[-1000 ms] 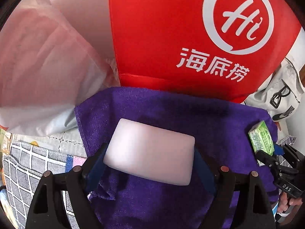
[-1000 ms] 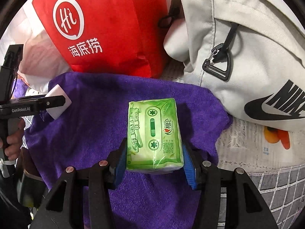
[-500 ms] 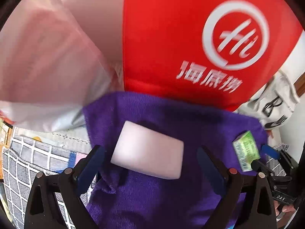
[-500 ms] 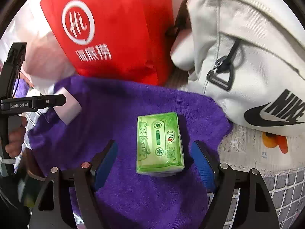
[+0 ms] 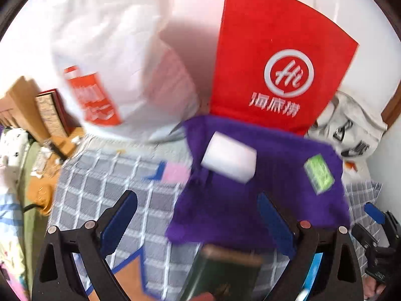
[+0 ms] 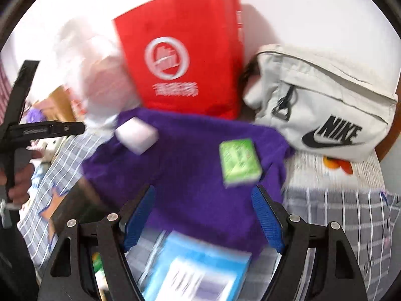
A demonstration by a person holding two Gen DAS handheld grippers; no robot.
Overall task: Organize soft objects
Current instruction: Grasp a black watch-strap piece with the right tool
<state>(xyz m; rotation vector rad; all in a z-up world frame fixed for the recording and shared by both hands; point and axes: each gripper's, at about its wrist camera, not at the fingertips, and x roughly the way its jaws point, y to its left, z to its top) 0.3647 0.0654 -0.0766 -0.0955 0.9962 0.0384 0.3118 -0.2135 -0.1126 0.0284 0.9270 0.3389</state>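
Hand-held gripper (image 6: 203, 215) blue-padded, empty above fuzzy purple towel (image 6: 190, 175), glossy green tissue pack (image 6: 239, 161).

White sponge block (image 5: 229, 160) and green tissue pack (image 6: 239, 161), apart on purple towel (image 6: 190, 175)

A purple towel (image 6: 190, 165) of fluffy matt cloth is lying on a checked woven bedcover (image 5: 105, 180). A white sponge block (image 5: 229, 156) on its left part is looking smooth and matt. A green tissue pack (image 6: 239, 161) on its right part is showing a glossy plastic wrap. A red paper bag (image 6: 185, 57), smooth and matt, is standing at the far side. To its right a pale canvas bag (image 6: 323, 100) is showing dull woven cloth. To its left a white plastic bag (image 5: 112, 62) is looking thin and slightly shiny.
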